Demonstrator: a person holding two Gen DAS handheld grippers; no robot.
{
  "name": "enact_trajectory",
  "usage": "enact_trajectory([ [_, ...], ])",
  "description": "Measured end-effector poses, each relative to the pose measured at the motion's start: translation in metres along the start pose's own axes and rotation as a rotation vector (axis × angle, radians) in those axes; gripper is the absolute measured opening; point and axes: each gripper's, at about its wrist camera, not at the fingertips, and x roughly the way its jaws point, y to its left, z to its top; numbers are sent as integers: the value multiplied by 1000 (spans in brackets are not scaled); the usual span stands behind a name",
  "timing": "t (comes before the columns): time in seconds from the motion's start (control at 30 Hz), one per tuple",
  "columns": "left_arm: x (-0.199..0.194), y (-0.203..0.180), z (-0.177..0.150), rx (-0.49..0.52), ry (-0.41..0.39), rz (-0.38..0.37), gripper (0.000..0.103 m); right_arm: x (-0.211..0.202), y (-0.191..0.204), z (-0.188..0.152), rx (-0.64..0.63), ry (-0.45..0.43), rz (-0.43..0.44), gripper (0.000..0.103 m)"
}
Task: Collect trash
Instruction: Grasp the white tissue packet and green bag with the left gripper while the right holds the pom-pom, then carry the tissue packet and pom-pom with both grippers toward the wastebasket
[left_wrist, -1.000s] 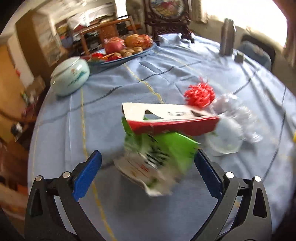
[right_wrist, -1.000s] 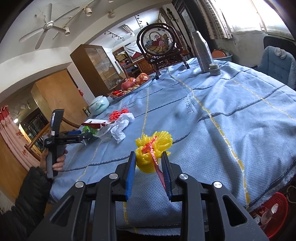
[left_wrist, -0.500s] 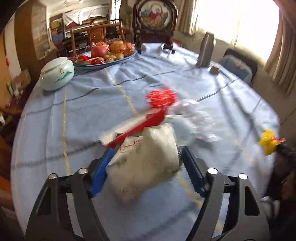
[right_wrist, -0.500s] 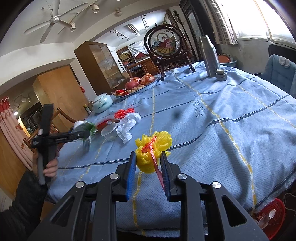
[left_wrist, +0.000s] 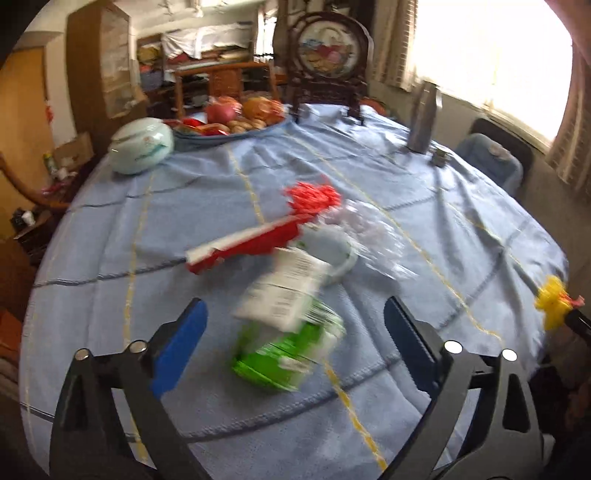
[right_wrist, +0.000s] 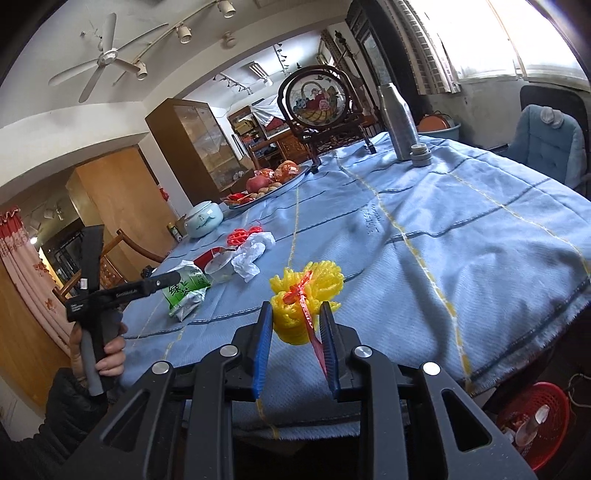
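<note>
my left gripper (left_wrist: 293, 334) is spread wide at the bottom of its frame, and the green bag (left_wrist: 286, 325) lies blurred on the blue cloth (left_wrist: 424, 199) between the 2 fingers, touching neither. past it, mid-frame, sit a red carton (left_wrist: 247, 245), a white cup (left_wrist: 332, 254), crumpled plastic (left_wrist: 373, 236) and a red bow (left_wrist: 312, 195). my right gripper (right_wrist: 295, 345) is clamped on the yellow foam net (right_wrist: 304, 301) at center-bottom of its frame. a red basket (right_wrist: 532, 424) shows in the lower right corner.

green packet (left_wrist: 286, 332) between left tongs (left_wrist: 295, 332), bare tablecloth (left_wrist: 424, 177) beyond
</note>
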Motion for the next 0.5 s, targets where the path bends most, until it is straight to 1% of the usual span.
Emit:
enact_trajectory([
  [0.1,8,5,3,5,0,61,95,-3,-1,0,6,-6,8,26],
  [0.2,25,2,4,26,42,80,95,-2,1,0,3,-6,9,26],
  [0.23,29,0,5,33,56,102,94,0,1,-1,3,-3,10,26],
  [0.27,29,1,6,26,52,111,90,1,1,-1,3,0,8,26],
  [0.3,28,3,7,1,48,94,72,1,2,-2,3,2,7,26],
  [0.33,29,7,8,-23,66,54,43,1,2,-2,3,0,8,26],
  [0.37,30,10,8,-50,86,19,39,1,2,-2,2,-2,9,26],
  [0.4,28,13,8,-79,82,-4,34,1,2,-1,1,-7,8,25],
  [0.43,23,14,7,-86,63,-12,30,0,1,-1,1,-12,9,25],
  [0.5,13,13,4,-93,34,-24,29,-3,1,0,2,-20,9,25],
])
